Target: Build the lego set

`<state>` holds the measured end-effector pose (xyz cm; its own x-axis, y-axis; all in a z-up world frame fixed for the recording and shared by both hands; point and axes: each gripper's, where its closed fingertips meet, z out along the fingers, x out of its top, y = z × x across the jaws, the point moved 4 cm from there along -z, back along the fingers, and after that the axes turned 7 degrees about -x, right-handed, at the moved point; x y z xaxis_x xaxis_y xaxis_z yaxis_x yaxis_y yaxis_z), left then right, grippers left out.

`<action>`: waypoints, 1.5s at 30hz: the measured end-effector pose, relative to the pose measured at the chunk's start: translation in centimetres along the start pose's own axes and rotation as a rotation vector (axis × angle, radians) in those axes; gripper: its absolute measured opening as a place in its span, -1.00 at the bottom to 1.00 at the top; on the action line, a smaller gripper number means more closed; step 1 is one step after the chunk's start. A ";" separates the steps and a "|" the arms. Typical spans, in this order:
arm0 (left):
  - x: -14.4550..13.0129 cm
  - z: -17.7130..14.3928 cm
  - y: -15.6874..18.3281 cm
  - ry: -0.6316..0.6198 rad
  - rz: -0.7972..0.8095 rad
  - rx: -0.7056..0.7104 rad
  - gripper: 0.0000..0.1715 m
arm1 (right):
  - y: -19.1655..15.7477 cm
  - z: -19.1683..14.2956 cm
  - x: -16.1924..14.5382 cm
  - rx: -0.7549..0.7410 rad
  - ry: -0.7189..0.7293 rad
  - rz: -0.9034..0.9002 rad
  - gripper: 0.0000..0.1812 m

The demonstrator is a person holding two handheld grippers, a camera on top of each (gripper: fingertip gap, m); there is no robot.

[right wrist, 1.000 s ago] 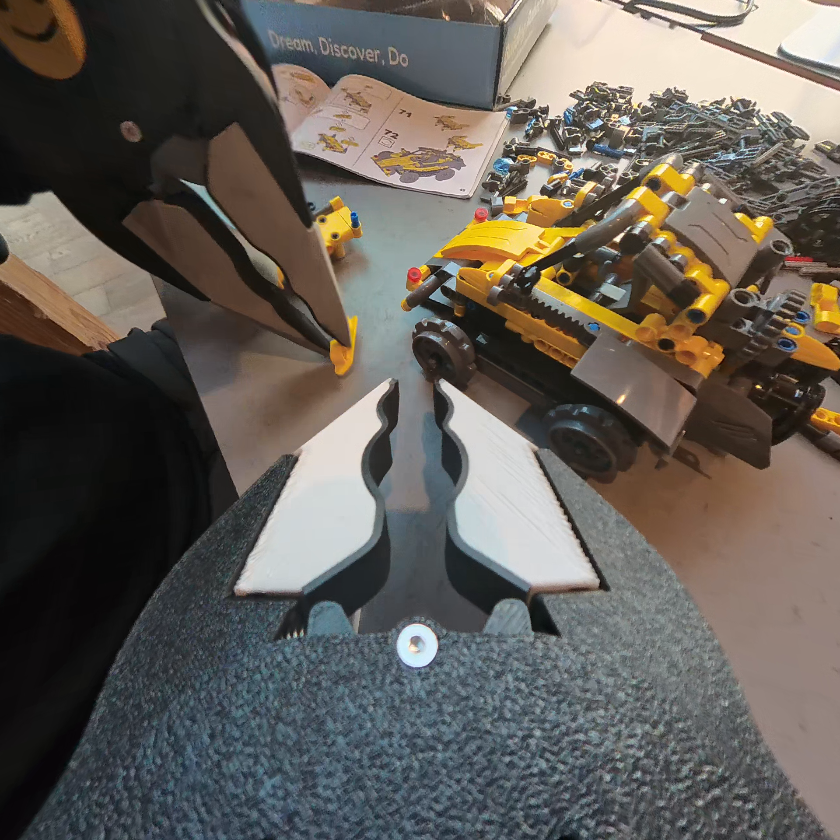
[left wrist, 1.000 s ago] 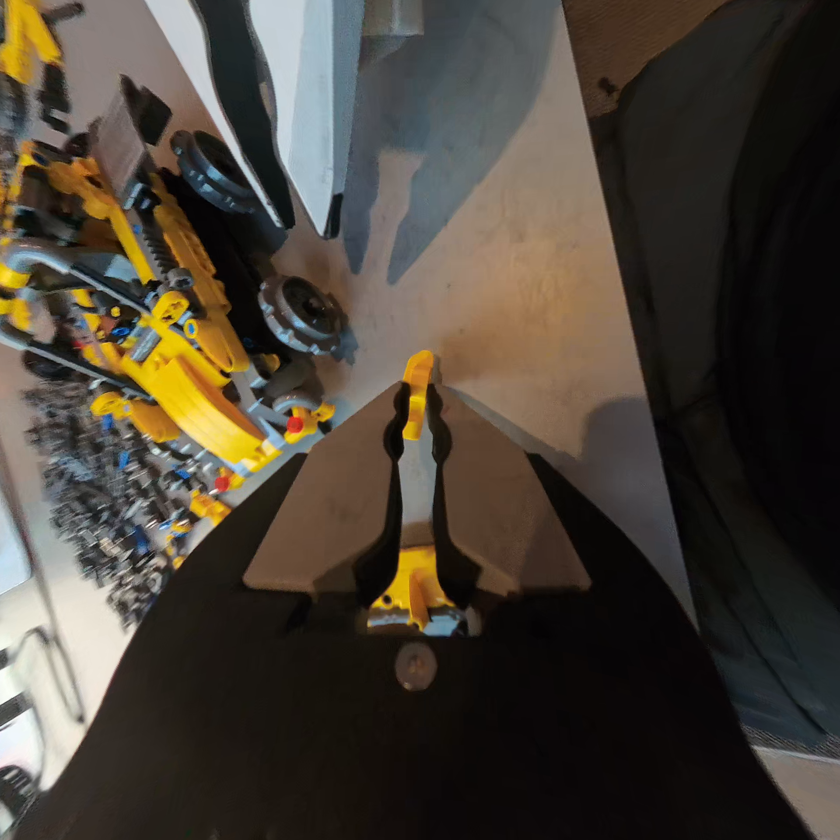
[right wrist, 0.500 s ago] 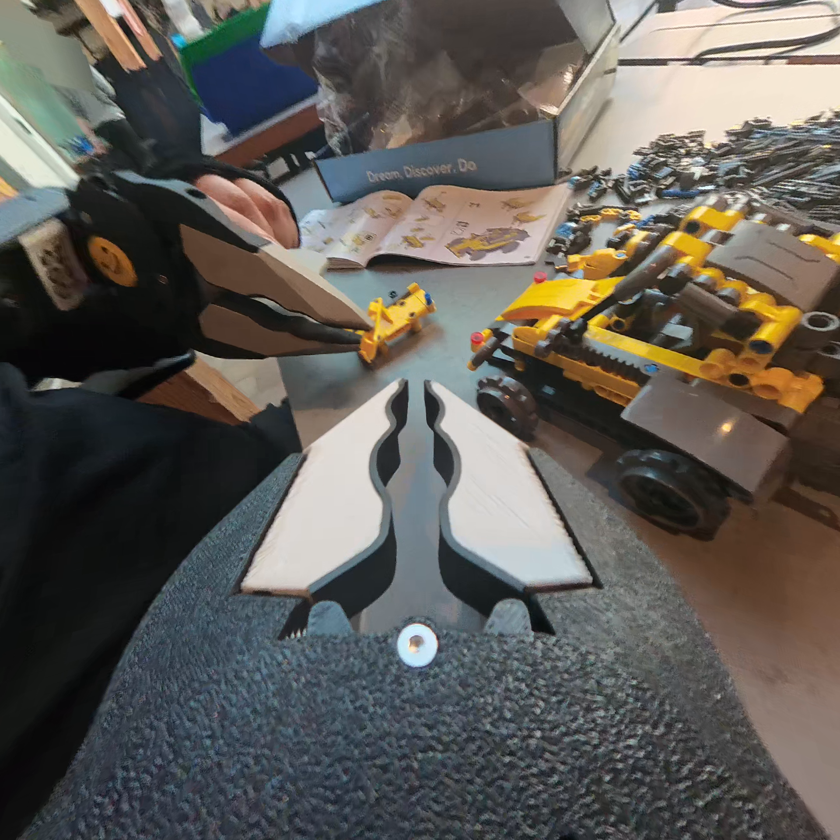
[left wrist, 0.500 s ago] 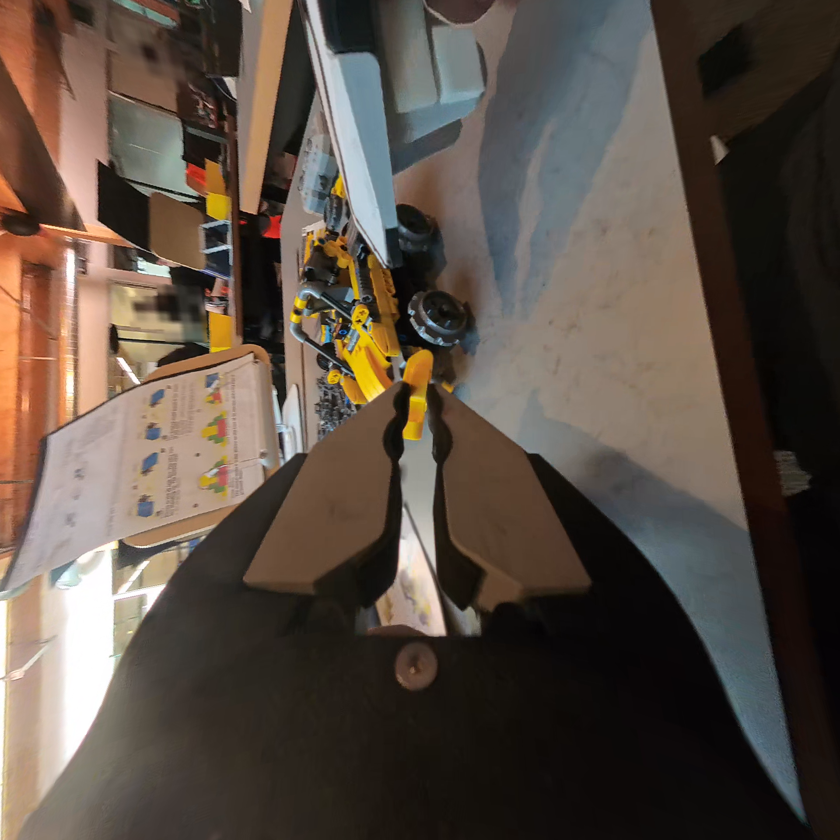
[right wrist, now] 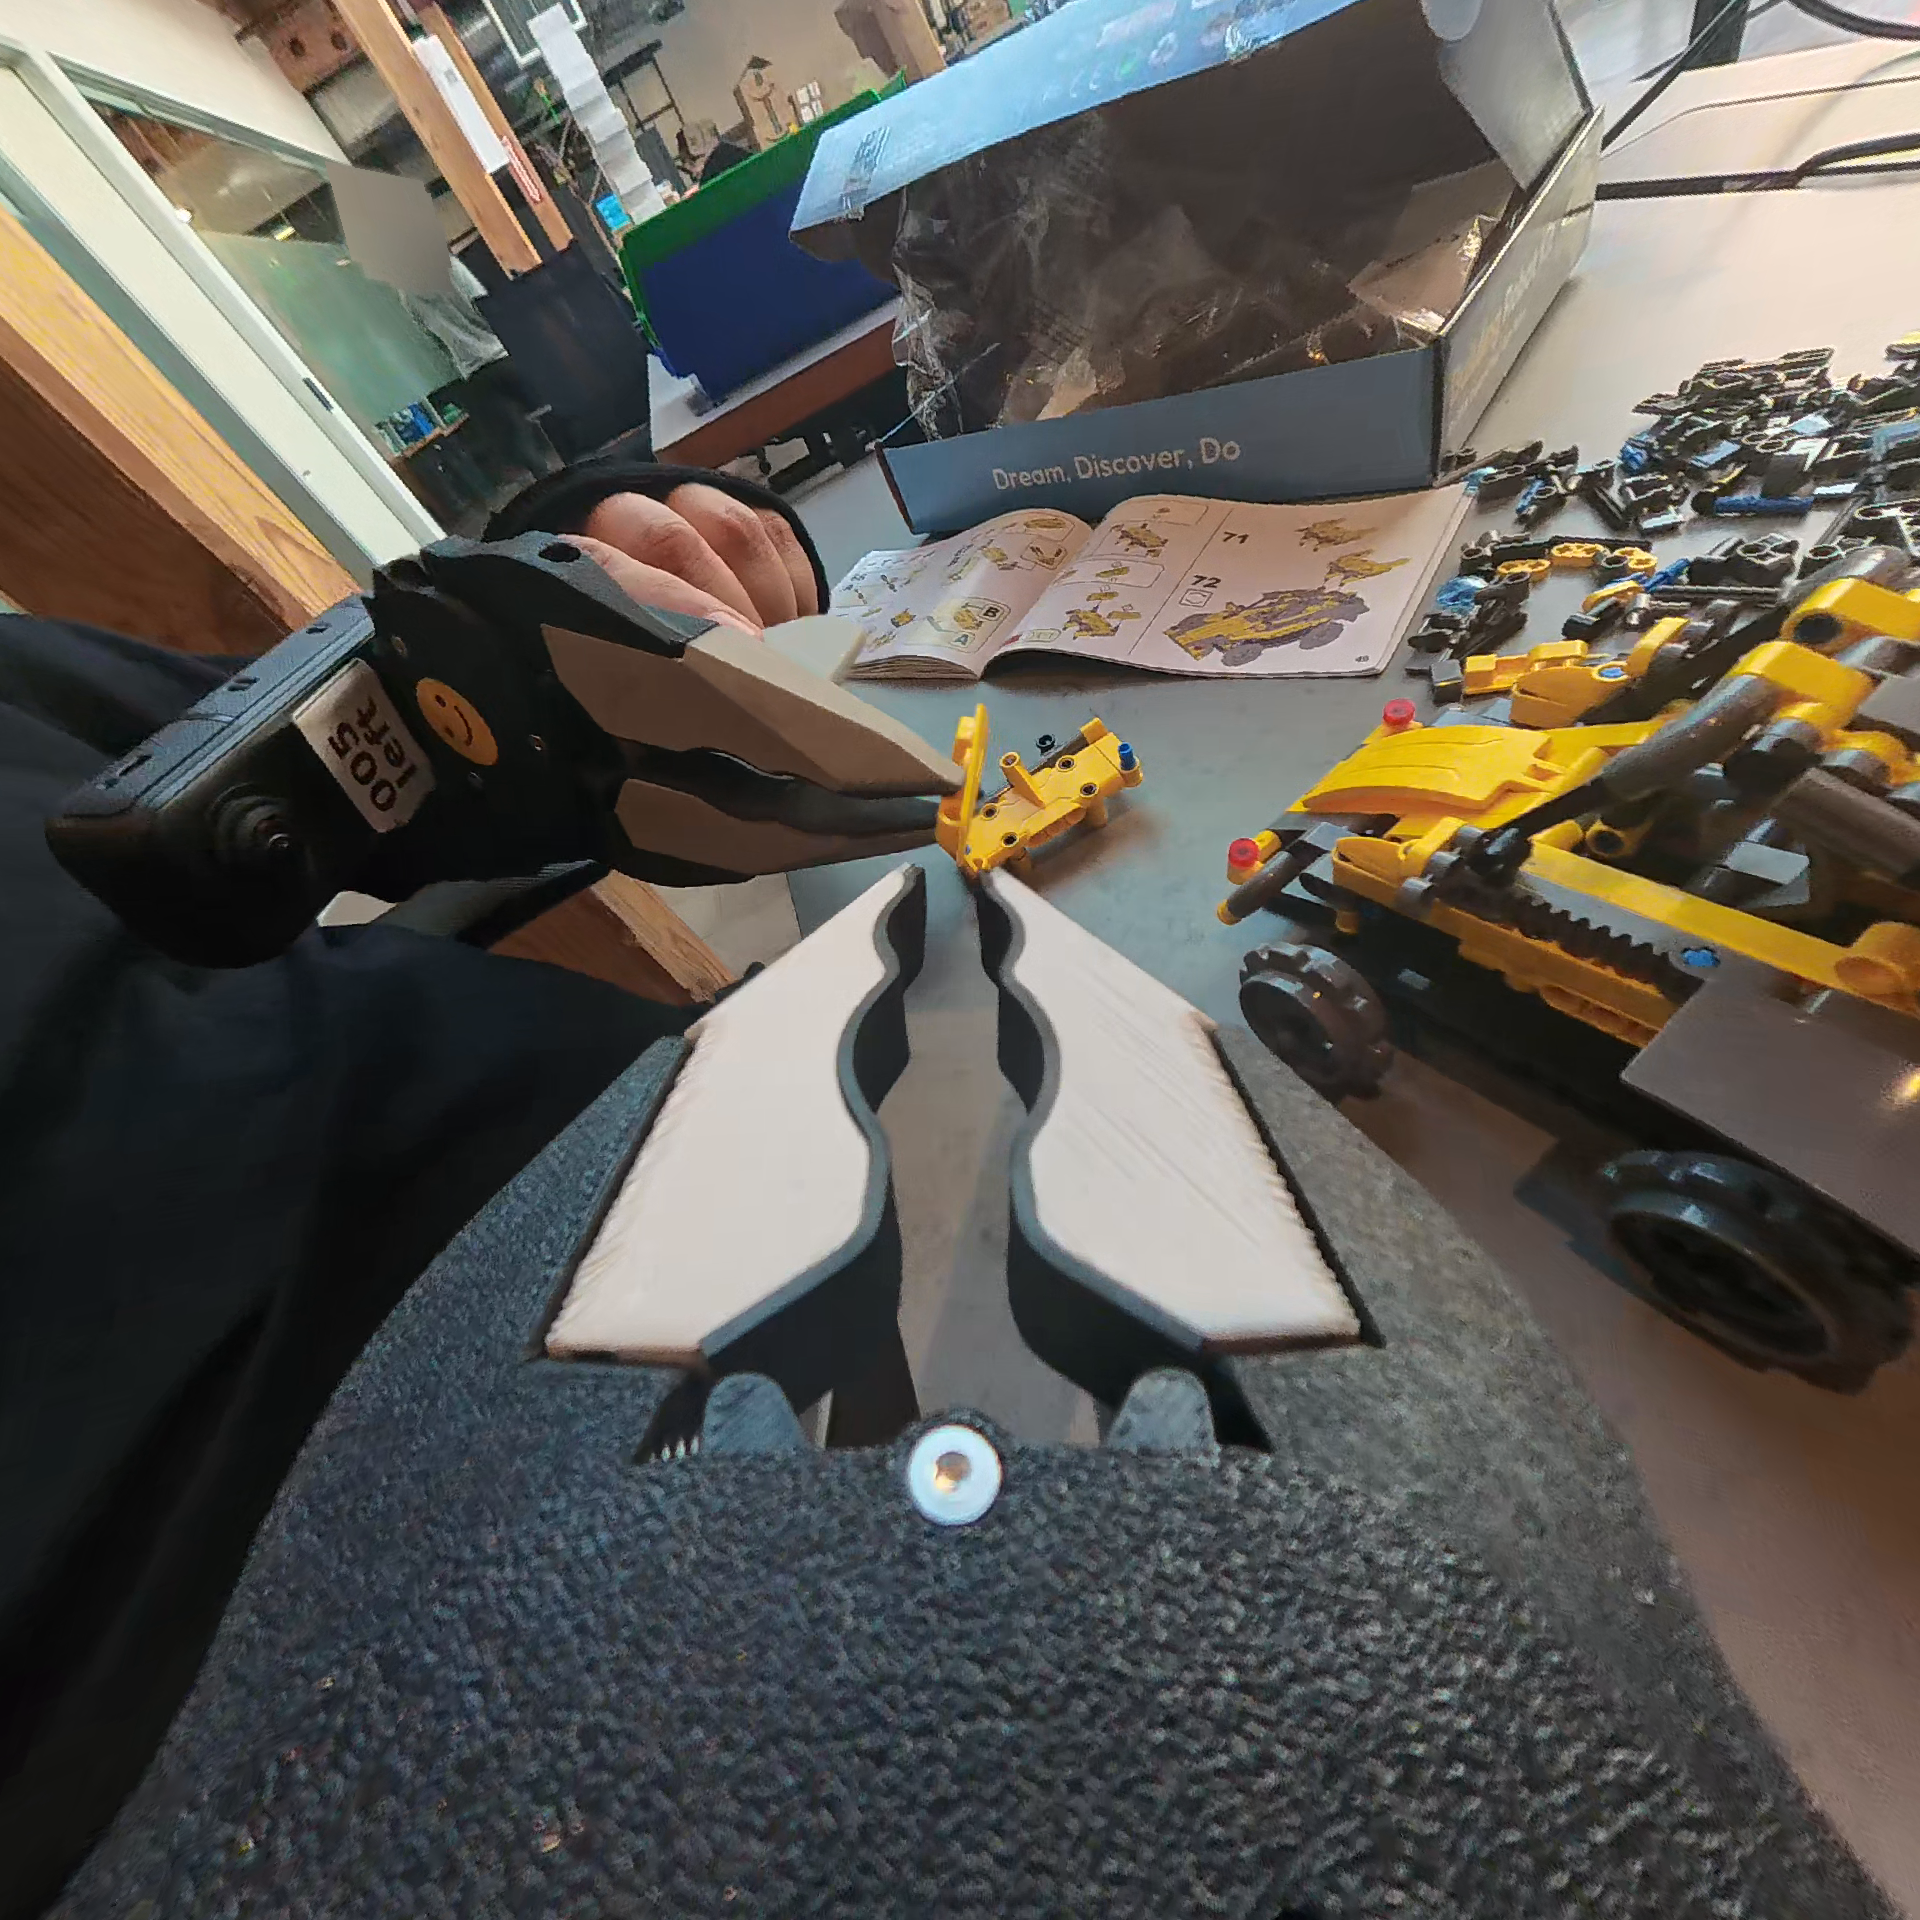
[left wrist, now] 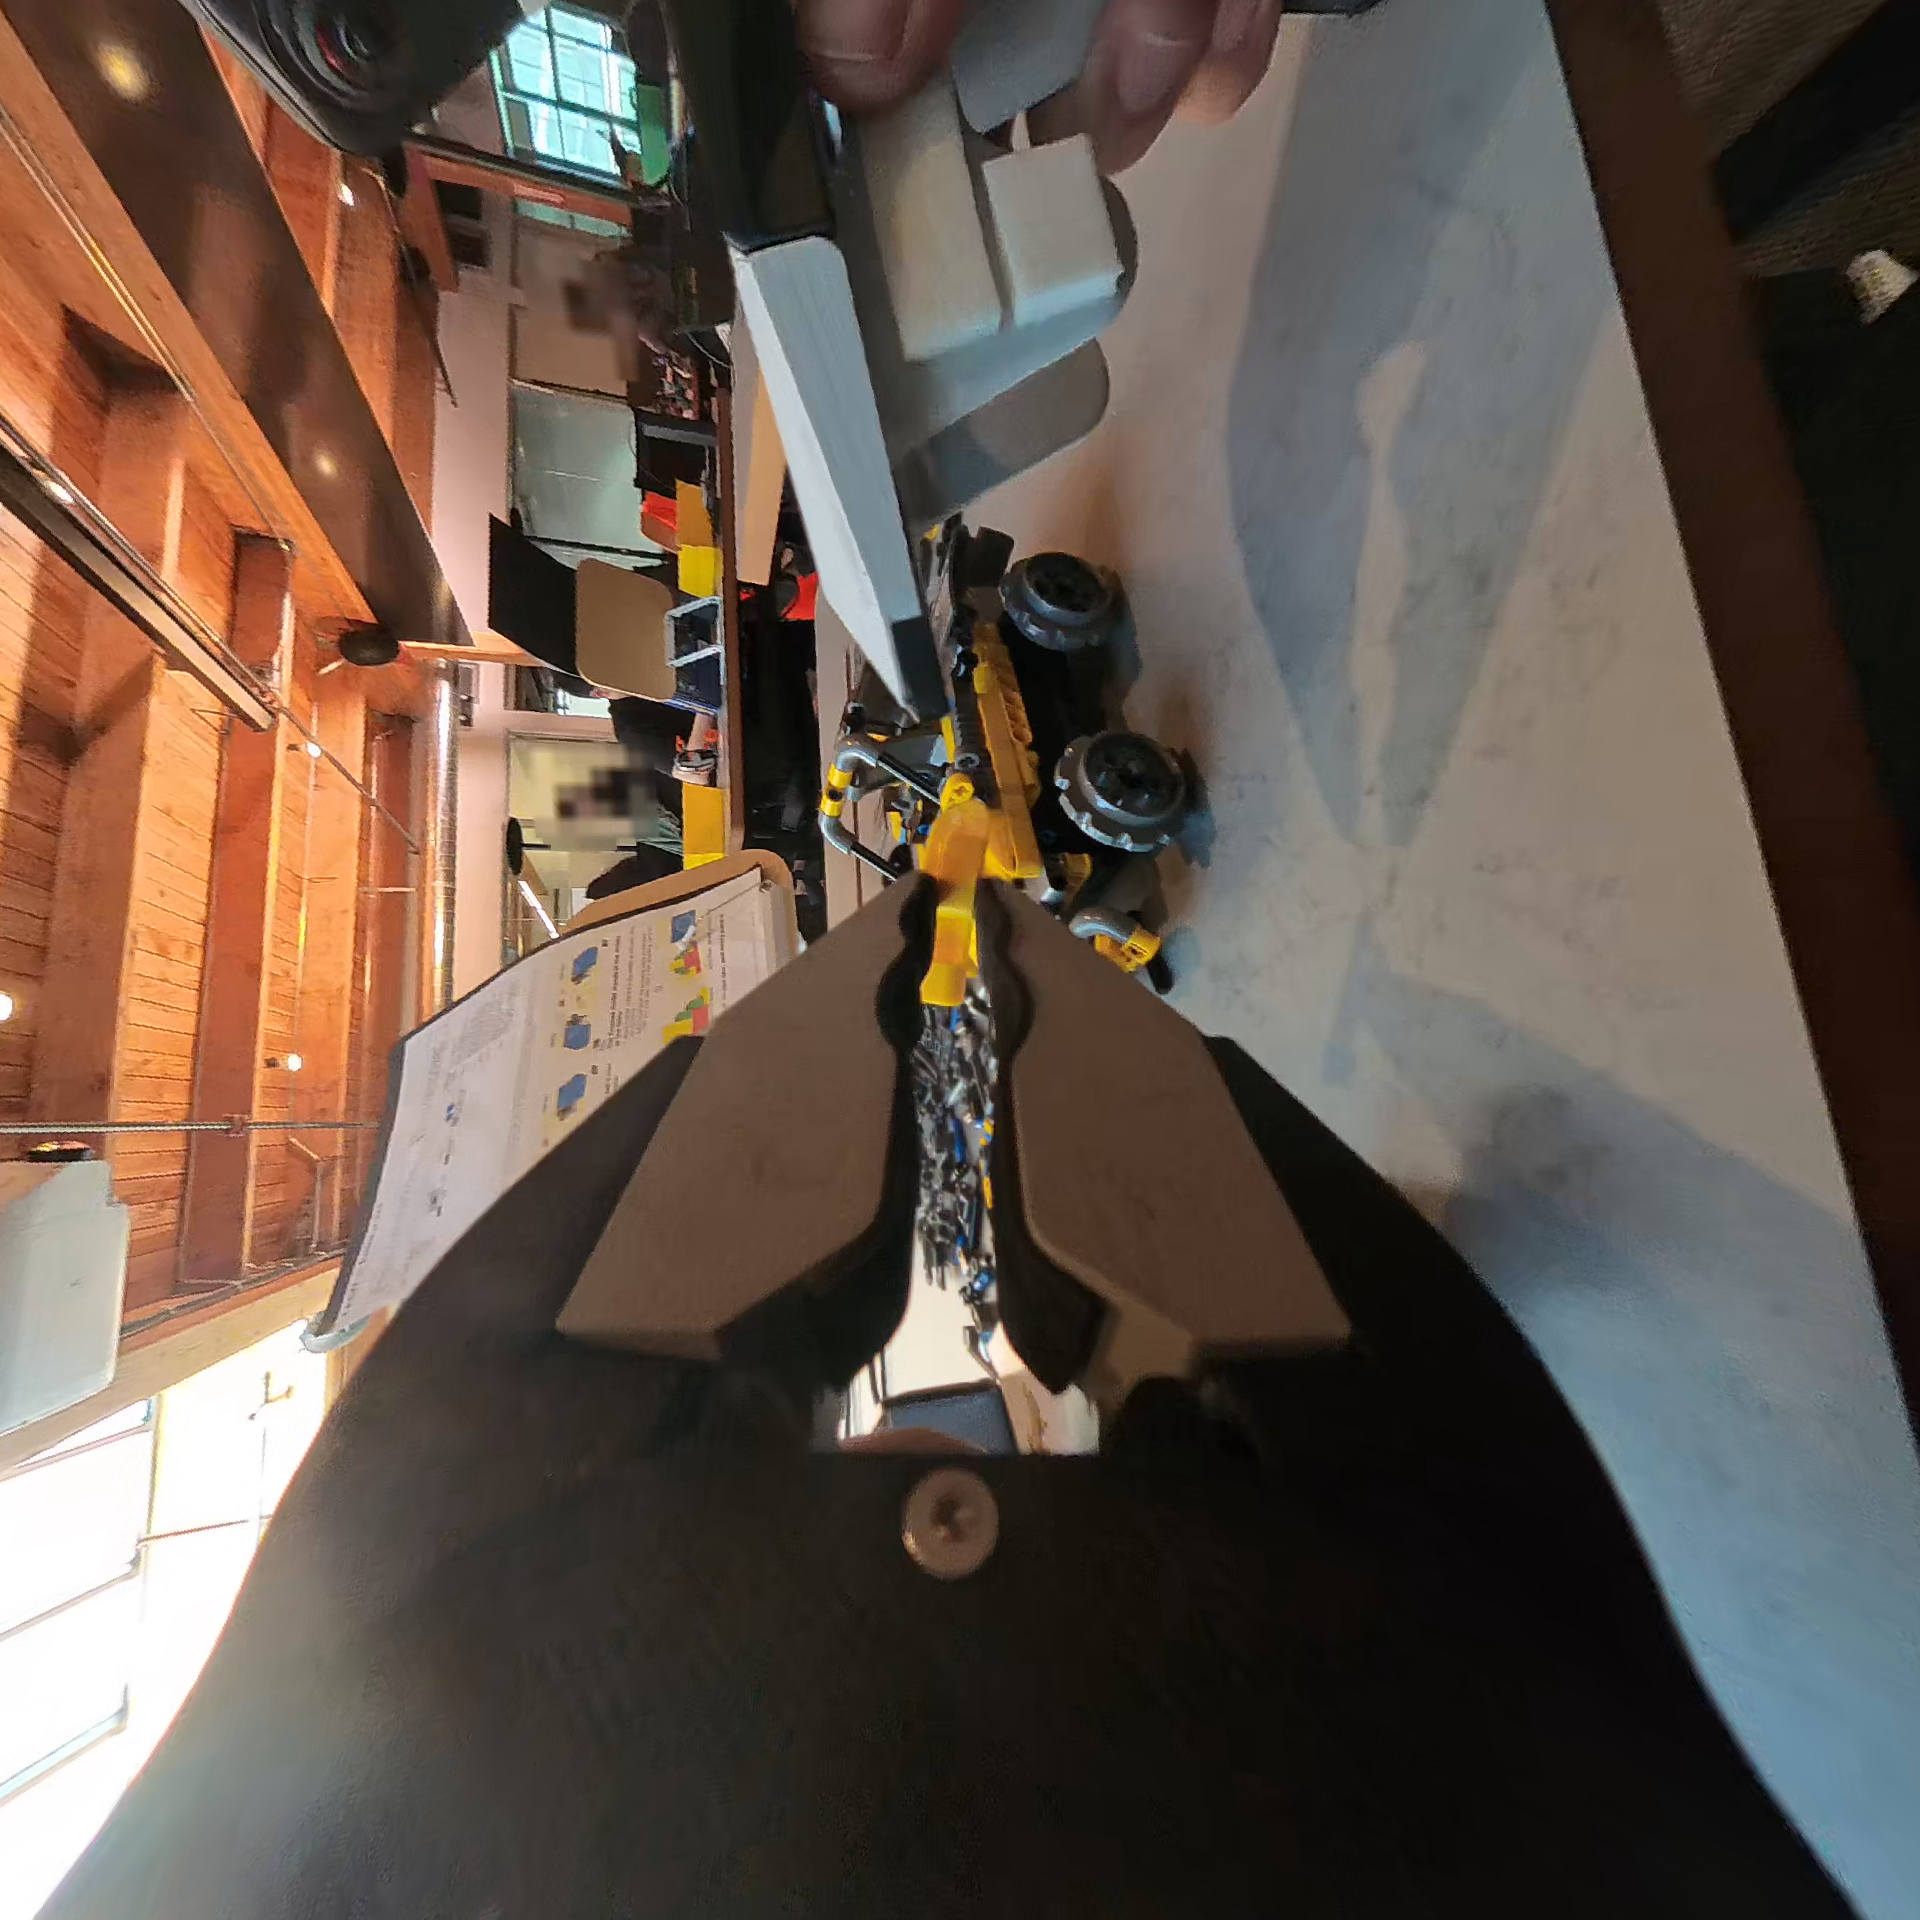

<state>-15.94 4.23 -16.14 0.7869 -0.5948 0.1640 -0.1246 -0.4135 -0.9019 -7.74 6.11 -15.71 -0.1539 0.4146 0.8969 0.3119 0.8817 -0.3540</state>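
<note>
My left gripper (left wrist: 951,906) is shut on a thin flat yellow piece (left wrist: 953,914), which sticks out past its tips. In the right wrist view the left gripper (right wrist: 940,795) holds this piece (right wrist: 971,753) upright just above the table. A small yellow block assembly (right wrist: 1055,795) lies right behind it; I cannot tell whether they touch. My right gripper (right wrist: 951,883) sits just below the left gripper's tips. Its jaws stand a narrow gap apart with nothing between them. Its white fingers (left wrist: 862,499) show at the top of the left wrist view.
A large yellow and grey toy vehicle (right wrist: 1621,935) stands to the right on the grey table (right wrist: 1195,748). An open instruction booklet (right wrist: 1153,592) and an open cardboard box (right wrist: 1226,312) lie behind. Several loose dark parts (right wrist: 1745,436) are piled far right. The table edge is at left. The grippers are tip to tip, or close to it.
My left gripper has lifted and levelled out, keeping the yellow piece in its grasp. My right gripper's jaws have narrowed and it has come up close under the left gripper's tips.
</note>
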 end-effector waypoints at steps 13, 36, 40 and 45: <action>0.5 0.0 -0.2 0.021 0.009 0.032 -0.96 | 0.0 -0.5 0.4 0.004 0.014 0.005 -0.82; 1.7 -0.1 2.4 0.050 0.125 0.091 -0.96 | -0.1 -2.0 -0.2 0.024 -0.096 -0.049 -0.85; 2.1 -0.1 2.5 0.045 0.175 0.118 -0.96 | -0.9 -0.4 -1.0 0.040 -0.150 -0.066 -0.80; 2.5 -0.2 2.4 0.058 0.190 0.137 -0.97 | -1.0 0.5 -1.7 0.017 -0.182 -0.079 -0.81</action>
<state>-14.37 1.57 -17.82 0.7205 -0.6934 0.0059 -0.1807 -0.1960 -0.9638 -8.28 4.61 -16.97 -0.3449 0.3763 0.8599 0.2765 0.9162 -0.2901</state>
